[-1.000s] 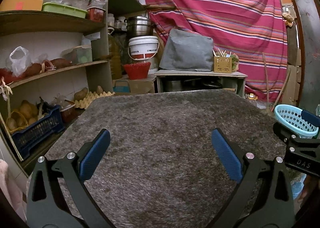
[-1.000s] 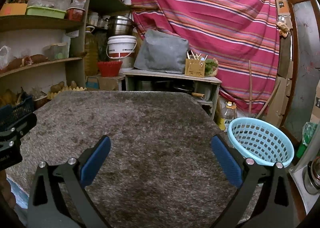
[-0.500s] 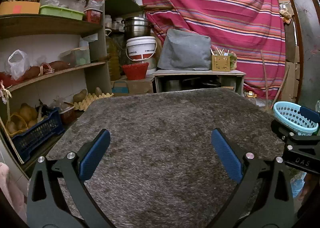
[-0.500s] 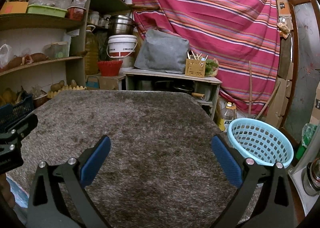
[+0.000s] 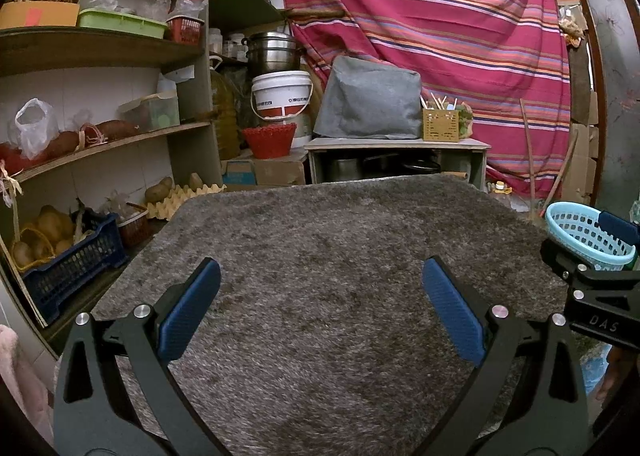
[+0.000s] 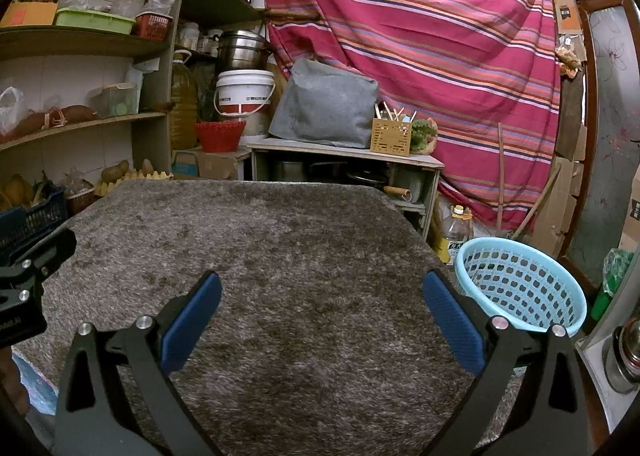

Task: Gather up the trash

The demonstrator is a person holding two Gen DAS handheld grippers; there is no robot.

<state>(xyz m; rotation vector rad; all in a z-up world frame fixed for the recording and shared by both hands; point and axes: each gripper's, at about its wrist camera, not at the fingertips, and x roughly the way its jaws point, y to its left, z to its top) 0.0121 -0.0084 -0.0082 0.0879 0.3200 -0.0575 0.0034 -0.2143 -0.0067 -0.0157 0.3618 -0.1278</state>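
Shaggy grey rug (image 6: 300,276) shows no trash; both the left gripper (image 5: 320,306) and right gripper (image 6: 322,306) gape wide, empty. Risk: snagging pile. Basket (image 6: 520,288) at 3 o'clock.

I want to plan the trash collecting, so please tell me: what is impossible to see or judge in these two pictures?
- Light blue basket: in the right wrist view its bottom is hidden by its own wall; in the left wrist view the right tool covers part of it.
- Grey shaggy carpet: the near edge is hidden by the tool arms in both views.
- White bucket: label too small to read.
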